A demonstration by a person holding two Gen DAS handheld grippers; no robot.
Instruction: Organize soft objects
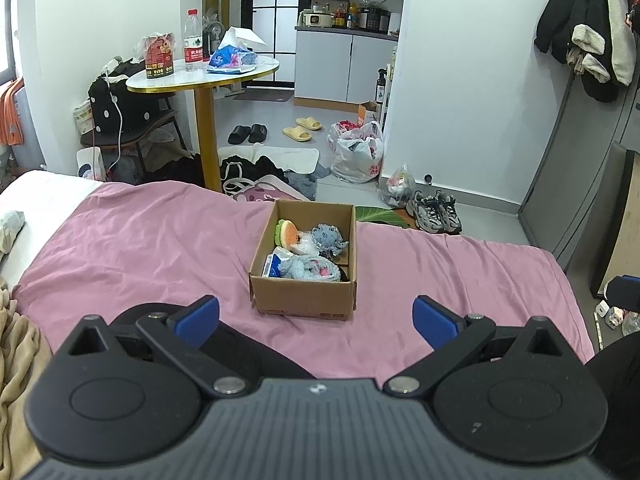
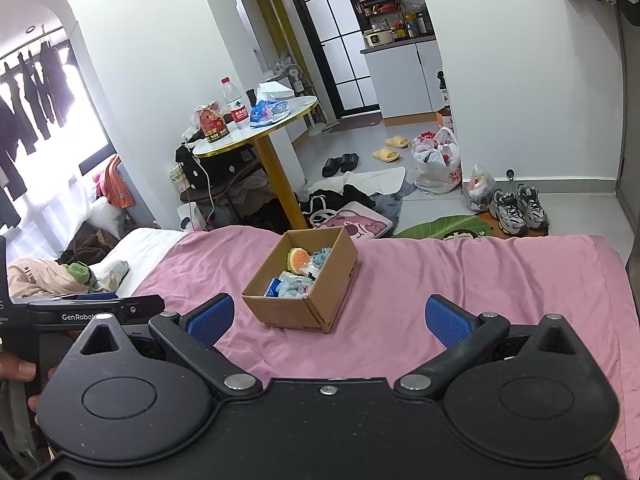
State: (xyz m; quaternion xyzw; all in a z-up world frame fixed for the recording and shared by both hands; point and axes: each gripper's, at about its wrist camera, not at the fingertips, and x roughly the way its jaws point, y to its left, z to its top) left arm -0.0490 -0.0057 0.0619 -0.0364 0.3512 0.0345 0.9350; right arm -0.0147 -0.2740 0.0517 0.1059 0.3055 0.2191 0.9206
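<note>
On the pink sheet (image 1: 160, 240), dead ahead at twelve o'clock, sits the box (image 1: 304, 298), toys already inside: burger plush (image 1: 289, 234), blue plush (image 1: 330, 237), another grey-blue one (image 1: 308, 269). Left gripper (image 1: 316, 316) hangs wide open and empty, box straight between its fingers, well apart. Right gripper (image 2: 328, 318) is spread and empty too, box at eleven o'clock. Box's long axis runs away from both. Left looks the squarer approach. No loose toy shows on the sheet, so the sorting looks about done.

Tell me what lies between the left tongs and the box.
Only bare pink sheet lies between the left tongs and the box, seen in the left wrist view.
</note>
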